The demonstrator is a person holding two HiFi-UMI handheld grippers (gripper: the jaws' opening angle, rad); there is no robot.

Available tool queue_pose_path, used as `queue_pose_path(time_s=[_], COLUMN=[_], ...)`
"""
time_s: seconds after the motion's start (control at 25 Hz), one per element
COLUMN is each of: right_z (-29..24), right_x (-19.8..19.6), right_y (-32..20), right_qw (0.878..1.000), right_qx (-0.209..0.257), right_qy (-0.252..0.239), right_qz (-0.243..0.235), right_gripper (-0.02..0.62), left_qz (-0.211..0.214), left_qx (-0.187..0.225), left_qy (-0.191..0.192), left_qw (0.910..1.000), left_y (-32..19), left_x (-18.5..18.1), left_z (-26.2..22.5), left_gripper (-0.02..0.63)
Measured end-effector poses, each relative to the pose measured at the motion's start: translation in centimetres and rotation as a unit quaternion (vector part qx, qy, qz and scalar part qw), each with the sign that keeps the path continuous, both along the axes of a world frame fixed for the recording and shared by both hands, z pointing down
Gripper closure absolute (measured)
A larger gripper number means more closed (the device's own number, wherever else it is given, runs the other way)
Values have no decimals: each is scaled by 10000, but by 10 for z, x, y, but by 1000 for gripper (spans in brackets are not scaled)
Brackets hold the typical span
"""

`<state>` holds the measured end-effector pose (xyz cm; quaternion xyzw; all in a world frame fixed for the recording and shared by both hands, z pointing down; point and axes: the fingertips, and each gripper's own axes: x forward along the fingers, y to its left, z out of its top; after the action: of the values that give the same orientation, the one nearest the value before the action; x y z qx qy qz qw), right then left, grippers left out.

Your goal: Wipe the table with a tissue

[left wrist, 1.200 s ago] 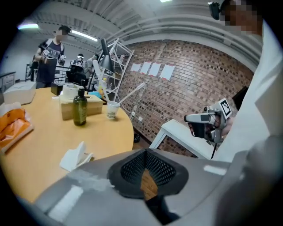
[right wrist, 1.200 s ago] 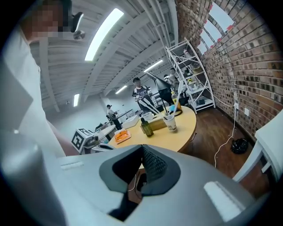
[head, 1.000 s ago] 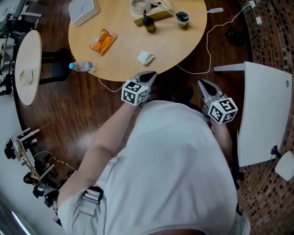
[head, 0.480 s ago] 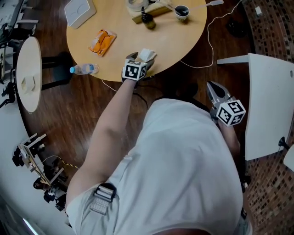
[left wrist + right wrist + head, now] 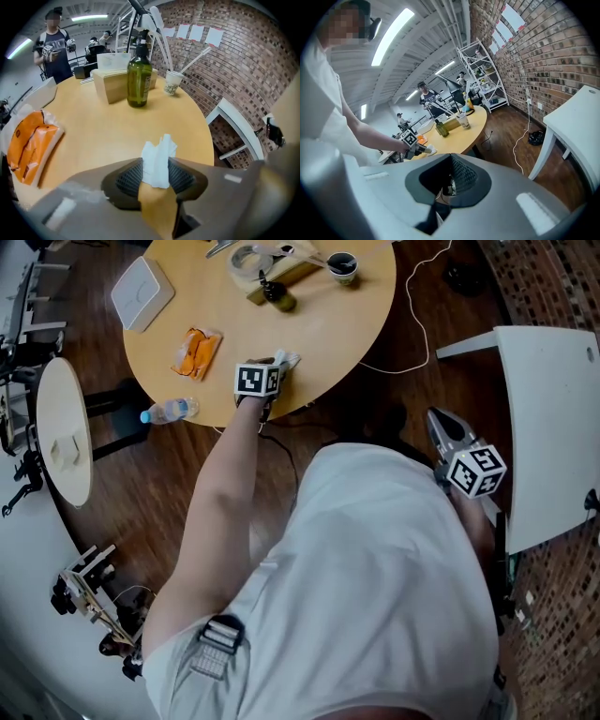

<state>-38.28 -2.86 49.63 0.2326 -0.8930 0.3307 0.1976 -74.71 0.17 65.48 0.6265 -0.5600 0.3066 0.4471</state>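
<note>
Gripping the tissue [image 5: 157,161]: left gripper [image 5: 155,169] has just been closing its jaws, and both ribbed pads now press on the white wad between them. The wad sits on the round wooden table [image 5: 319,343], near the edge closest to the person, with its top sticking out past the pads. Left gripper is pitched steeply down. An orange snack packet [image 5: 29,140] lies to its left, and a green glass bottle [image 5: 139,75] and a paper cup [image 5: 172,83] stand further back. Right gripper [image 5: 439,420] is off the table beside the person's torso, jaws together, nothing in them.
</note>
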Motion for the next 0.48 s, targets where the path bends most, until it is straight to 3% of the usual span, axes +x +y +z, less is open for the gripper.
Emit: queue_pose_path(time_s=[0.28, 0.48], right_z=[-1, -1], right_x=[-4, -11], right_y=[-2, -3], right_qw=[10000, 9999], right_qx=[-5, 5], right_qy=[8, -22], right_qz=[64, 128], right_gripper=[588, 588], left_qz=[32, 144], left_qx=[36, 278], left_qy=[122, 696], left_qw=[9999, 9971], left_y=[-1, 8], left_x=[4, 31], left_z=[-2, -14], left_gripper=[538, 549])
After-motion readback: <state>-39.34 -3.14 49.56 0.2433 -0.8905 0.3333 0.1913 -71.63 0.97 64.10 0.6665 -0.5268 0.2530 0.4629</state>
